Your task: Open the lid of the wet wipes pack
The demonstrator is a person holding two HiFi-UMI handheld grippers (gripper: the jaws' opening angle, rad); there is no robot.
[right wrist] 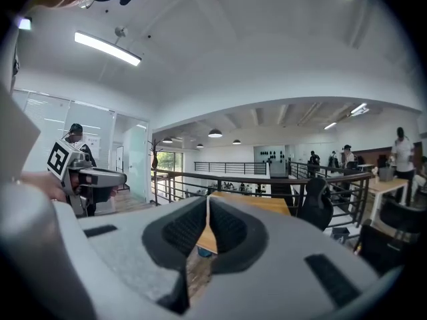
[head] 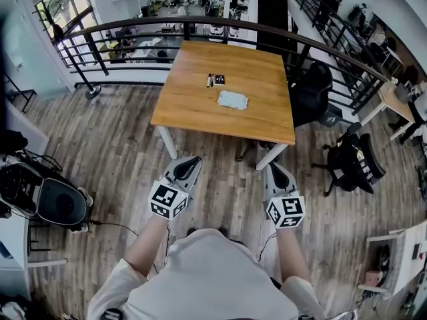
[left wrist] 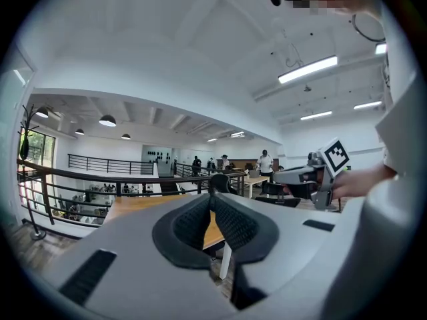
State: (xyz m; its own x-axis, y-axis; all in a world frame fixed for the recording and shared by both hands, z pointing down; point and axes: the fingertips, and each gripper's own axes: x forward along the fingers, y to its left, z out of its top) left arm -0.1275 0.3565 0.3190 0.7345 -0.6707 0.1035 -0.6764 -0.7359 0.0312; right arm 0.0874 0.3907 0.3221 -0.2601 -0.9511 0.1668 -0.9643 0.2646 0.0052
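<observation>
The wet wipes pack is a pale blue-grey packet that lies flat on the wooden table, right of its middle. It is far ahead of both grippers. My left gripper and right gripper hang side by side over the wooden floor, short of the table's near edge. In the left gripper view the left gripper has its jaws together with nothing between them. The right gripper is likewise shut and empty in its own view. The pack is not visible in either gripper view.
Two small dark items lie on the table beyond the pack. A dark railing runs behind the table. Black office chairs stand to its right. A black machine sits on the floor at left.
</observation>
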